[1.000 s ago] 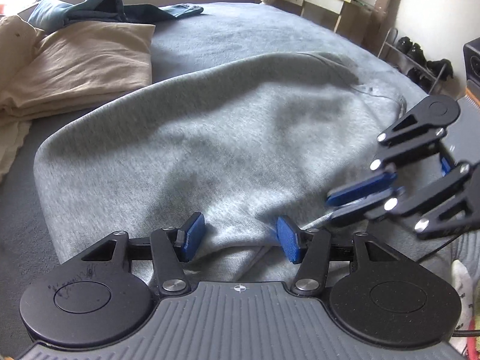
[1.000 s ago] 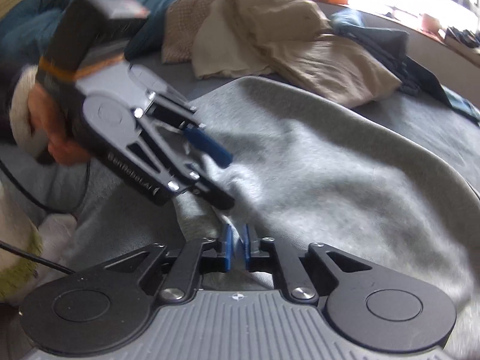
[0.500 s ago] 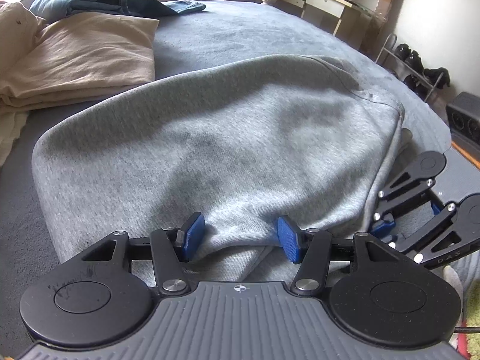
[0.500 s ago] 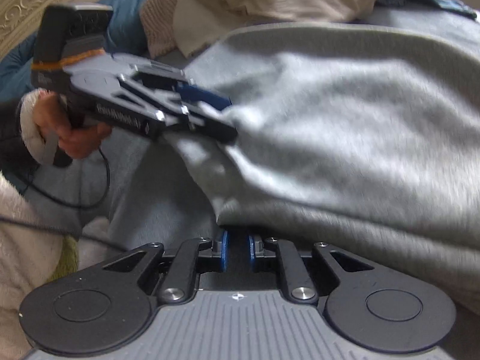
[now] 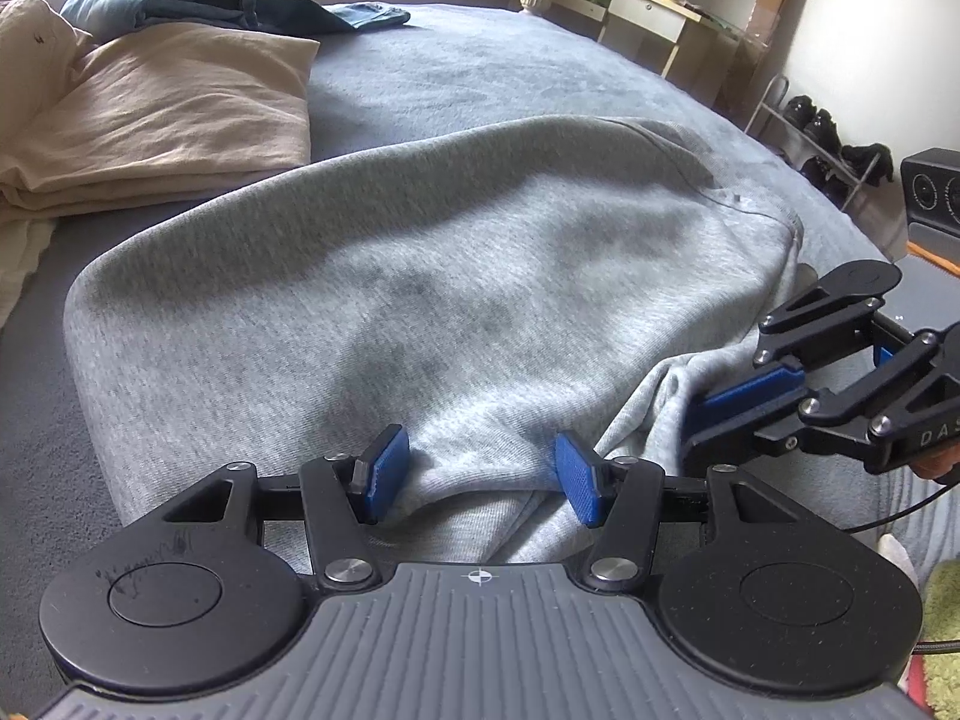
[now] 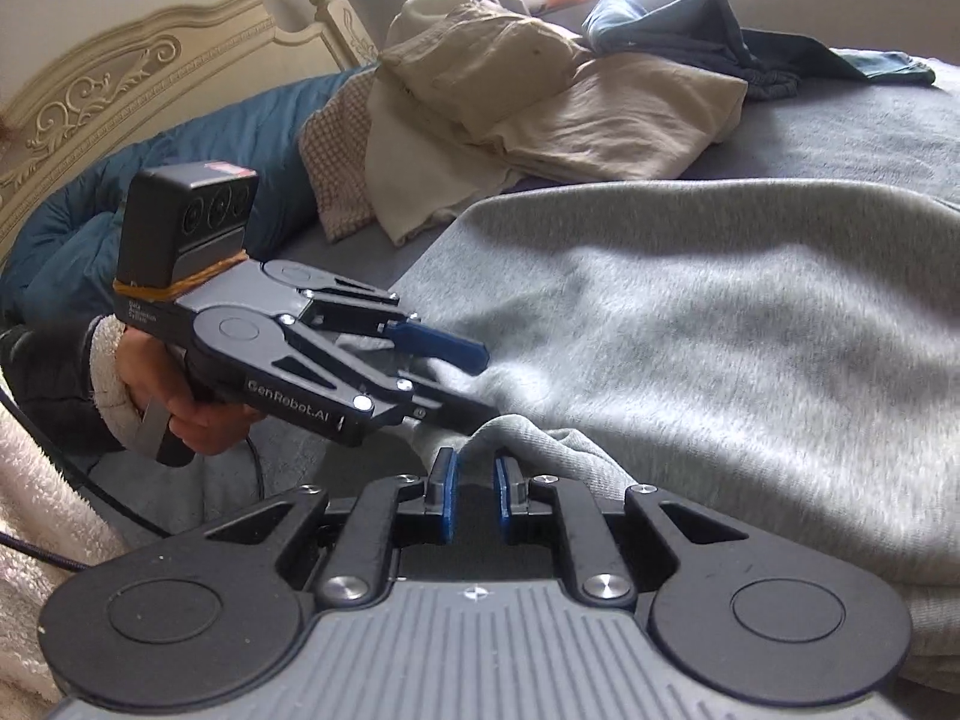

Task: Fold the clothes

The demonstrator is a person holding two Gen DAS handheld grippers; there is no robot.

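Observation:
A grey sweatshirt (image 5: 450,300) lies spread over the grey bed (image 5: 480,72), its near hem bunched up. My left gripper (image 5: 480,480) has that hem filling the gap between its blue pads, and creases fan out from them. In the right wrist view the left gripper (image 6: 480,384) shows from the side, held by a hand (image 6: 180,402), with cloth between its fingers. My right gripper (image 6: 474,468) stands nearly closed and pinches a fold of the sweatshirt (image 6: 690,330) at its tips. In the left wrist view the right gripper (image 5: 690,426) bites the cloth just right of my left one.
Folded beige clothes (image 5: 168,114) and a dark blue garment (image 5: 198,0) are piled at the far left of the bed. A carved headboard (image 6: 120,90) and a teal duvet (image 6: 150,180) lie behind. A desk (image 5: 630,6), a shoe rack (image 5: 828,138) and a speaker (image 5: 930,192) stand beyond the bed's right edge.
My right gripper has dropped from above the cloth, rolled, and now pinches a fold at the hem close to the left gripper. The left gripper has stayed put on the hem.

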